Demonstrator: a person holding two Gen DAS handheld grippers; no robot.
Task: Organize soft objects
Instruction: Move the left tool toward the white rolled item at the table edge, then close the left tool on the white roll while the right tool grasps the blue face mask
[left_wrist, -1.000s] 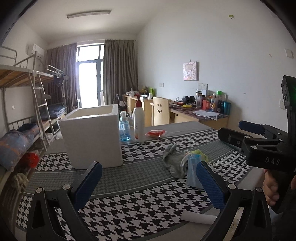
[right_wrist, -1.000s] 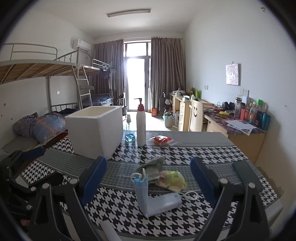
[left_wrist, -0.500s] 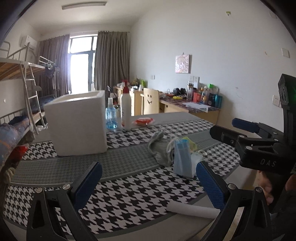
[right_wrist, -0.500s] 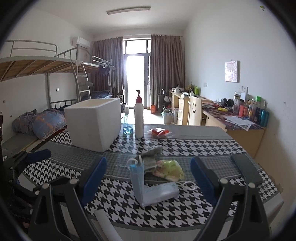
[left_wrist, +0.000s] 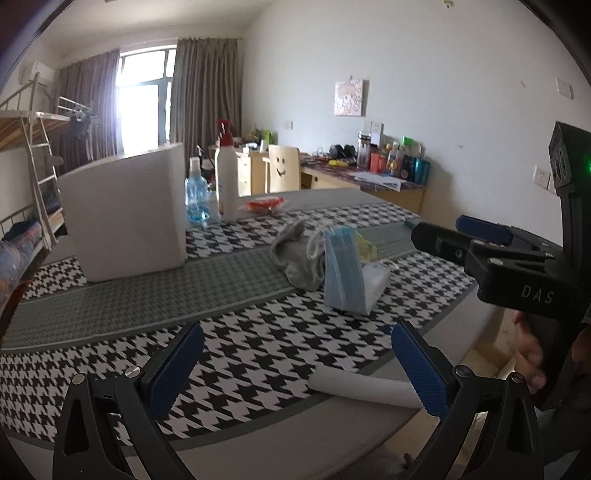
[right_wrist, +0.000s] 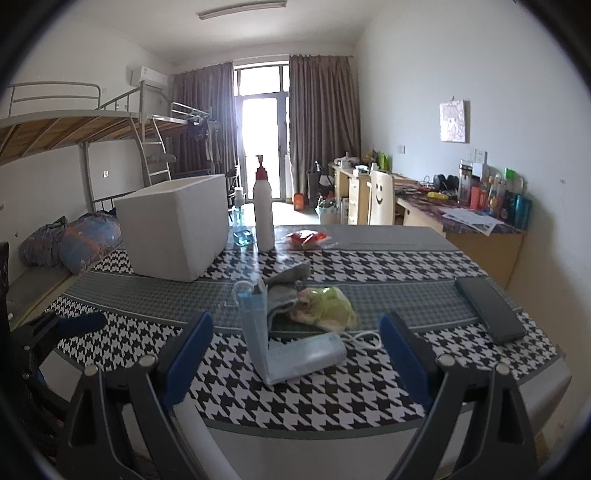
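Hovering at the near edge, both empty: left hand-held gripper with jaws spread wide, right hand-held gripper likewise parted and facing the folded blue face masks. Lying bunched just behind the masks on the houndstooth surface, touching one another: grey cloth and yellow-green cloth. Standing well apart to the left, white foam box, probably awaiting them; sorting seemingly not yet begun.

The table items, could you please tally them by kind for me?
Bottles: 2, white pump bottle and blue spray bottle
Foam box: 1
Soft pile: 3, face masks, grey cloth, yellow-green cloth
Red packet: 1
Black phone: 1
Paper roll: 1
Total: 9
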